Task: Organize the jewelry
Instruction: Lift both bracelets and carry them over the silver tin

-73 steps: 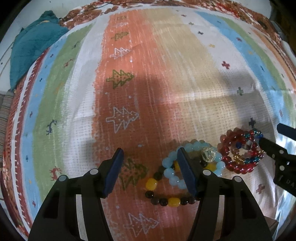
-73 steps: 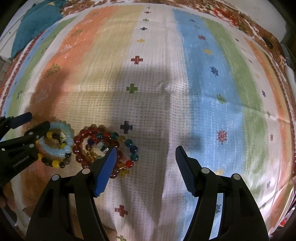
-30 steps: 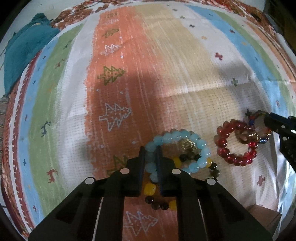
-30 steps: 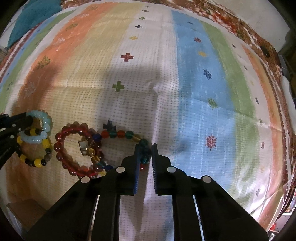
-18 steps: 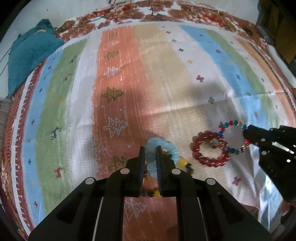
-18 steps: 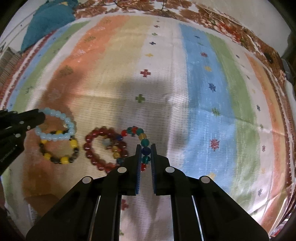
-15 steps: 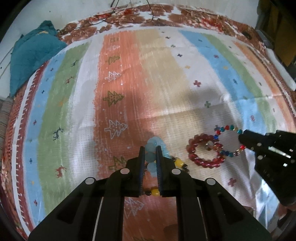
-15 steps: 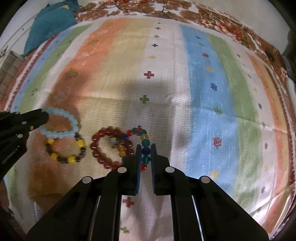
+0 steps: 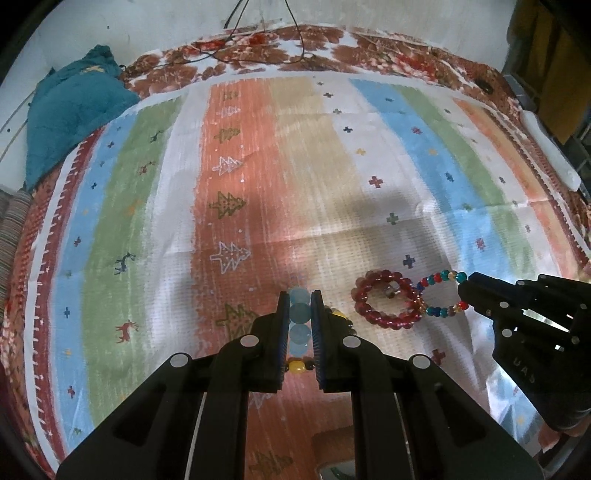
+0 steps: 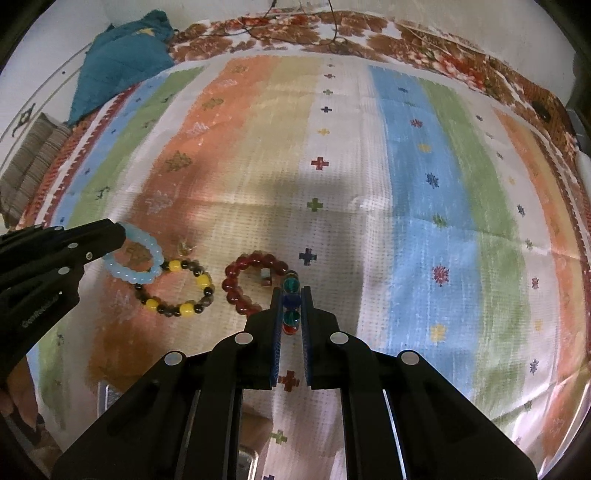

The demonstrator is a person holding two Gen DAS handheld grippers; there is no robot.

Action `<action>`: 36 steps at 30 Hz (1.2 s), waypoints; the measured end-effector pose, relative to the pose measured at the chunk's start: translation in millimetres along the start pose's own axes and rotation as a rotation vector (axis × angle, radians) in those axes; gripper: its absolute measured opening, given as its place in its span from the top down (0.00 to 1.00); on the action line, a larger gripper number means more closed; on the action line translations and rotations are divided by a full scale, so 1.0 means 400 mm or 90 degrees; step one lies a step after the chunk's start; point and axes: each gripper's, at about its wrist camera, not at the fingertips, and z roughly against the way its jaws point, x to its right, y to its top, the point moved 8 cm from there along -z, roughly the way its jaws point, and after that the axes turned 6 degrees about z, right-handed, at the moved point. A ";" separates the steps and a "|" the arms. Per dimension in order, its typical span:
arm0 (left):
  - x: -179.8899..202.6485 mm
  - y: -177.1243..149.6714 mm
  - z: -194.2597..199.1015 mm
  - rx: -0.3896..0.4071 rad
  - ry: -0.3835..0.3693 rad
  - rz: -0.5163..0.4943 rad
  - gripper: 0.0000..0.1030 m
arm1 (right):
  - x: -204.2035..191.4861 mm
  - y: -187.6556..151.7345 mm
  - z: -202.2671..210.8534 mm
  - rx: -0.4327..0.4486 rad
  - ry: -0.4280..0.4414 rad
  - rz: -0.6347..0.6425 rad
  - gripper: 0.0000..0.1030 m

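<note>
Nearest, the left claw (image 9: 300, 325) pinches the pale blue bracelet (image 10: 142, 260), lifted at its grip above the striped cloth (image 9: 332, 177). The right claw (image 10: 291, 314) is pressed shut on the multicoloured bracelet (image 9: 441, 293), which hangs as a loop beside the dark red bracelet (image 10: 251, 282). The yellow-and-black bracelet (image 10: 181, 291) lies on the cloth between the blue and red ones. No container can be made out. Far left sits a teal bundle (image 9: 74, 118).

Striped cloth (image 9: 303, 177), white wall (image 9: 147, 33)
</note>
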 end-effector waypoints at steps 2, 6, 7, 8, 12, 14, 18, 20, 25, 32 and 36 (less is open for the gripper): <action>0.003 0.001 0.013 0.007 -0.002 0.000 0.89 | -0.001 0.002 0.018 0.011 0.005 -0.002 0.90; 0.009 -0.002 0.041 0.019 -0.011 0.001 0.89 | -0.009 0.003 0.044 0.029 0.015 -0.003 0.90; 0.011 -0.004 0.048 0.020 -0.014 0.000 0.89 | -0.012 0.004 0.051 0.034 0.016 -0.002 0.90; 0.013 -0.005 0.052 0.022 -0.016 -0.001 0.89 | -0.017 0.005 0.060 0.040 0.020 -0.001 0.90; 0.020 -0.012 0.083 0.037 -0.023 -0.002 0.89 | -0.030 0.002 0.081 0.052 0.027 0.004 0.90; 0.023 -0.017 0.097 0.042 -0.026 -0.002 0.89 | -0.036 -0.002 0.090 0.056 0.030 0.007 0.90; 0.025 -0.027 0.115 0.046 -0.035 0.001 0.89 | -0.043 -0.012 0.104 0.061 0.032 0.009 0.90; 0.027 -0.032 0.127 0.050 -0.040 0.002 0.89 | -0.046 -0.015 0.113 0.065 0.034 0.011 0.90; 0.033 -0.041 0.161 0.064 -0.057 0.002 0.89 | -0.061 -0.025 0.135 0.075 0.037 0.019 0.90; 0.037 -0.056 0.188 0.072 -0.066 0.002 0.89 | -0.070 -0.038 0.151 0.080 0.038 0.026 0.90; 0.044 -0.067 0.197 0.074 -0.067 -0.004 0.89 | -0.075 -0.044 0.162 0.084 0.040 0.028 0.90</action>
